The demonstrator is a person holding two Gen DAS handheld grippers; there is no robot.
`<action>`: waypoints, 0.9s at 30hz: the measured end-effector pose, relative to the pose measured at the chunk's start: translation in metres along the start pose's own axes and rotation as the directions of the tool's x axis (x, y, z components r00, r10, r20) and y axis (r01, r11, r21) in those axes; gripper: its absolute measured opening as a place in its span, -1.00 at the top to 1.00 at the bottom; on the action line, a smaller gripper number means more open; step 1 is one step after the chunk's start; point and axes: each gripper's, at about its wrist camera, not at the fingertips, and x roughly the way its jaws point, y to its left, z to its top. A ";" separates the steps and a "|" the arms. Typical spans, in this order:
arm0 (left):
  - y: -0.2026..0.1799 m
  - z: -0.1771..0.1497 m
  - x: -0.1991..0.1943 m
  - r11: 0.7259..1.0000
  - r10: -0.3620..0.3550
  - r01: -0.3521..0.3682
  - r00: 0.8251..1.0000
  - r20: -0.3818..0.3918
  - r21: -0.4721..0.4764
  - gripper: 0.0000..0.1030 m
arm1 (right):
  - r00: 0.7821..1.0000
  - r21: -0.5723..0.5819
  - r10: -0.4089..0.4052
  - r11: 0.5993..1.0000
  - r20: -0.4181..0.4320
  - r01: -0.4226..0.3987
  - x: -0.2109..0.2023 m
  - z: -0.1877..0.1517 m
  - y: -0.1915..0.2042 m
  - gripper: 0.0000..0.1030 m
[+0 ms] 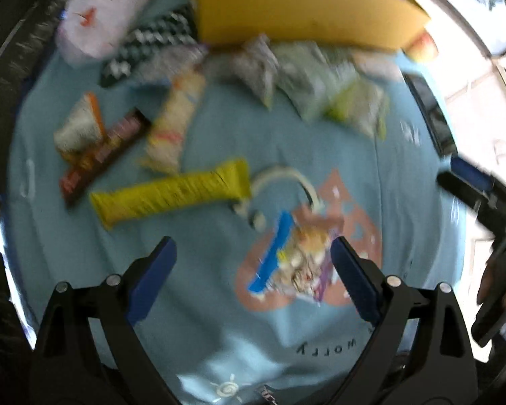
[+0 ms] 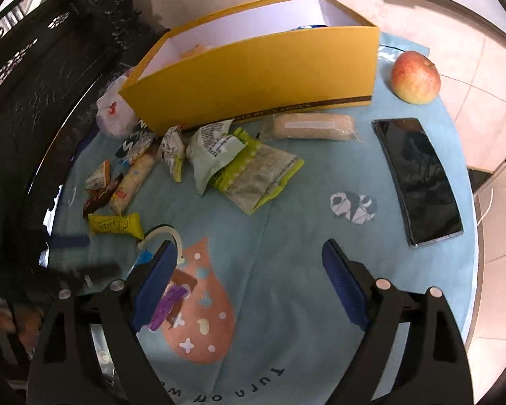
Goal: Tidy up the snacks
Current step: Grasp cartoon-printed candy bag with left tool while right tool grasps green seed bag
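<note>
We are looking at a small snack packet (image 1: 291,263), blue and purple, lying on the blue cloth (image 1: 202,128) in the lower middle of the left wrist view, between the wide-open, empty jaws of the left gripper (image 1: 253,263). The yellow box (image 2: 253,77) is standing well apart at the upper middle. The picture is blurring, so we judge a hasty close could pinch the cloth or nudge the white hook (image 1: 286,179) just above. The left gripper is pointing steeply down. The right gripper (image 2: 249,270), also wide and empty, is tilting down over bare cloth; the phone (image 2: 418,179) is lying at right.
</note>
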 end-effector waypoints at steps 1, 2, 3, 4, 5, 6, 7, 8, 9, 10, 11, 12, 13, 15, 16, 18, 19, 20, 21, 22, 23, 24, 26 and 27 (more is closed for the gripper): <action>-0.004 -0.004 0.005 1.000 -0.003 0.003 1.000 -0.010 0.020 -0.83 | 1.000 0.012 0.001 1.000 0.002 -0.001 -0.001 -0.001 -0.002 -0.71; -0.008 -0.008 0.010 0.999 -0.008 0.009 1.000 -0.016 0.037 -0.83 | 1.000 0.023 0.001 1.000 0.004 -0.001 -0.001 -0.002 -0.004 -0.71; -0.012 -0.011 0.014 0.999 -0.011 0.012 1.000 -0.022 0.052 -0.83 | 1.000 0.033 -0.002 0.999 0.004 0.002 -0.002 -0.003 -0.005 -0.72; -0.015 -0.013 0.018 0.998 -0.005 0.008 0.999 -0.032 0.067 -0.83 | 1.000 0.038 -0.004 0.999 0.004 0.004 -0.003 -0.005 -0.006 -0.73; -0.018 -0.016 0.024 0.997 0.003 0.001 0.999 -0.044 0.081 -0.83 | 1.000 0.039 -0.007 0.999 0.005 0.007 -0.005 -0.006 -0.006 -0.73; -0.019 -0.017 0.027 0.996 0.004 0.000 0.999 -0.049 0.087 -0.83 | 1.000 0.039 -0.012 0.999 0.007 0.012 -0.007 -0.008 -0.006 -0.73; -0.021 -0.019 0.030 0.996 0.003 0.001 0.999 -0.054 0.090 -0.83 | 1.000 0.038 -0.017 0.999 0.008 0.017 -0.008 -0.010 -0.007 -0.73; -0.022 -0.019 0.035 0.996 0.006 -0.001 0.998 -0.063 0.093 -0.83 | 1.000 0.040 -0.021 0.999 0.009 0.021 -0.009 -0.012 -0.008 -0.73; -0.023 -0.020 0.038 0.995 0.013 -0.007 0.998 -0.067 0.095 -0.83 | 1.000 0.045 -0.027 0.999 0.011 0.026 -0.009 -0.014 -0.009 -0.73; -0.024 -0.021 0.041 0.995 0.024 -0.018 0.997 -0.070 0.097 -0.83 | 0.999 0.049 -0.034 0.998 0.013 0.033 -0.010 -0.016 -0.011 -0.73; -0.026 -0.022 0.045 0.994 0.037 -0.029 0.996 -0.076 0.105 -0.83 | 0.999 0.054 -0.040 0.998 0.015 0.039 -0.011 -0.018 -0.012 -0.73; -0.028 -0.022 0.047 0.993 0.042 -0.033 0.996 -0.078 0.113 -0.83 | 0.998 0.060 -0.052 0.997 0.017 0.051 -0.012 -0.019 -0.014 -0.73; -0.030 -0.023 0.049 0.992 0.050 -0.040 0.996 -0.079 0.123 -0.83 | 0.998 0.065 -0.060 0.996 0.019 0.059 -0.013 -0.021 -0.015 -0.73; -0.034 -0.025 0.054 0.988 0.073 -0.061 0.994 -0.084 0.140 -0.82 | 0.997 0.076 -0.075 0.994 0.024 0.073 -0.015 -0.023 -0.017 -0.73; -0.035 -0.028 0.056 0.987 0.083 -0.071 0.993 -0.082 0.146 -0.81 | 0.997 0.082 -0.078 0.994 0.022 0.076 -0.015 -0.023 -0.018 -0.73; -0.039 -0.029 0.058 0.982 0.105 -0.093 0.992 -0.067 0.166 -0.76 | 0.997 0.093 -0.075 0.993 0.019 0.073 -0.015 -0.024 -0.020 -0.73; -0.042 -0.030 0.059 0.979 0.115 -0.102 0.992 -0.061 0.177 -0.72 | 0.997 0.097 -0.074 0.993 0.020 0.072 -0.015 -0.024 -0.021 -0.73; -0.043 -0.031 0.058 0.977 0.114 -0.103 0.992 -0.053 0.184 -0.67 | 0.997 0.101 -0.071 0.993 0.018 0.069 -0.015 -0.024 -0.021 -0.73; -0.043 -0.033 0.055 0.976 0.113 -0.104 0.993 -0.038 0.191 -0.51 | 0.998 0.101 -0.065 0.993 0.012 0.063 -0.014 -0.024 -0.020 -0.73; -0.044 -0.033 0.053 0.975 0.111 -0.103 0.993 -0.031 0.196 -0.28 | 0.998 0.098 -0.062 0.993 0.010 0.060 -0.013 -0.024 -0.019 -0.73; -0.044 -0.033 0.050 0.973 0.110 -0.103 0.994 -0.022 0.204 -0.18 | 0.998 0.090 -0.058 0.994 0.007 0.058 -0.012 -0.023 -0.017 -0.73; -0.043 -0.032 0.049 0.973 0.110 -0.104 0.994 -0.021 0.204 -0.01 | 0.999 0.083 -0.054 0.995 0.002 0.054 -0.011 -0.023 -0.015 -0.73; -0.034 -0.031 0.043 0.982 0.085 -0.081 0.996 -0.016 0.173 0.14 | 0.999 0.068 -0.048 0.996 -0.008 0.049 -0.008 -0.022 -0.011 -0.73; -0.030 -0.031 0.038 0.987 0.060 -0.058 0.998 -0.005 0.151 0.15 | 0.999 0.059 -0.046 0.997 -0.009 0.046 -0.007 -0.021 -0.009 -0.73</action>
